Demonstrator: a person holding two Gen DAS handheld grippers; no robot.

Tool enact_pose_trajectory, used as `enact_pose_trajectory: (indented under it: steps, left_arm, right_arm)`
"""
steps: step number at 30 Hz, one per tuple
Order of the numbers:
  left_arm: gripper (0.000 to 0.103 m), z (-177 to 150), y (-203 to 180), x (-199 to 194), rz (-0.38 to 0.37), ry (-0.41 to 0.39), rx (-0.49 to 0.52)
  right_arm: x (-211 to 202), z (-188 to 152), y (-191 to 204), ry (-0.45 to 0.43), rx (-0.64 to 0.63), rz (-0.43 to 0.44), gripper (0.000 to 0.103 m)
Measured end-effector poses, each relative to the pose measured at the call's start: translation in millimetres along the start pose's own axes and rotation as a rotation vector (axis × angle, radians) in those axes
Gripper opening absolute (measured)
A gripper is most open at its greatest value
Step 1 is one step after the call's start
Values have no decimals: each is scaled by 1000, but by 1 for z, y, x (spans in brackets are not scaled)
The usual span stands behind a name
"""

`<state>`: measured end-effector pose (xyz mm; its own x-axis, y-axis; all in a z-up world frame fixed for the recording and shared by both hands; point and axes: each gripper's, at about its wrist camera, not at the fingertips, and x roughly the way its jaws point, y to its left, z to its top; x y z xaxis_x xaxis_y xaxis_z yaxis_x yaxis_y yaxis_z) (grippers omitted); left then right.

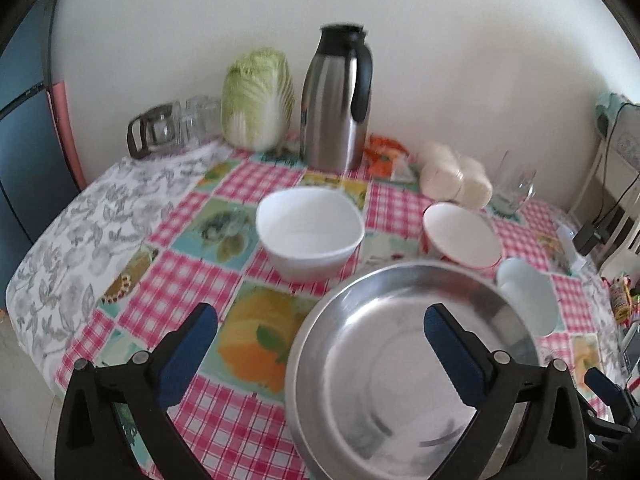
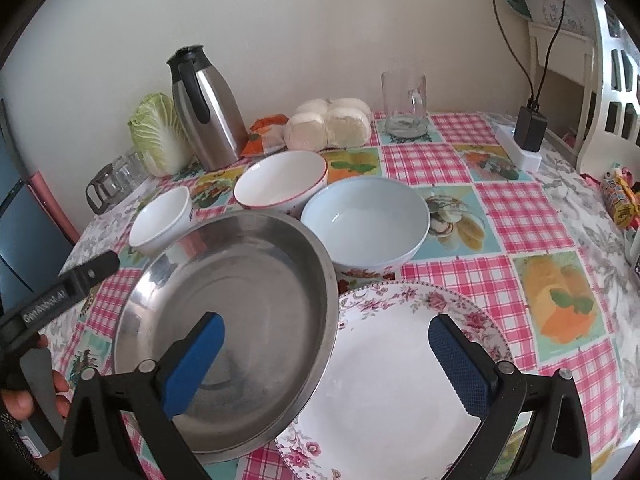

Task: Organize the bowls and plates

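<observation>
Counter [image 2: 520, 216], checked cloth.
Steel basin [image 2: 240, 320]: empty, beneath the right claw's left finger, its rim overlapping the floral plate.
Floral plate [image 2: 392, 368]: bare, beneath the right claw [image 2: 326, 356], whose jaws stand wide on nothing.
Pale blue bowl [image 2: 366, 220]: empty, just beyond the plate.
Red-rimmed bowl [image 2: 280, 180]: empty, farther back.
White bowl [image 1: 310, 232]: empty, ahead of the left claw [image 1: 320, 344], jaws wide, one finger over the basin.
Glass mug [image 2: 404, 104]: far beyond, contents unclear.
</observation>
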<state>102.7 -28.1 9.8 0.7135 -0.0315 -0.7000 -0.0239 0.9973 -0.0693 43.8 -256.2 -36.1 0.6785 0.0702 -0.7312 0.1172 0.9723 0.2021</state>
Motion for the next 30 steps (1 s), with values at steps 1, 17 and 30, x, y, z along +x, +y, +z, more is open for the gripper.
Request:
enact_pose_trajectory:
  steps: [1,17,30]
  left_arm:
    - [103,1,-1,-3,-5,-5,-2]
    - [103,-9,-47,-46,-236,-43,-1]
    - [103,-34,-109,-67,-410,6,49]
  right_arm:
    - [-2,0,0,-5,1,-1,103]
    - [-61,6,-72,-129,151,-48,103]
    - [-83,-19,-155,-157,353,-83,103]
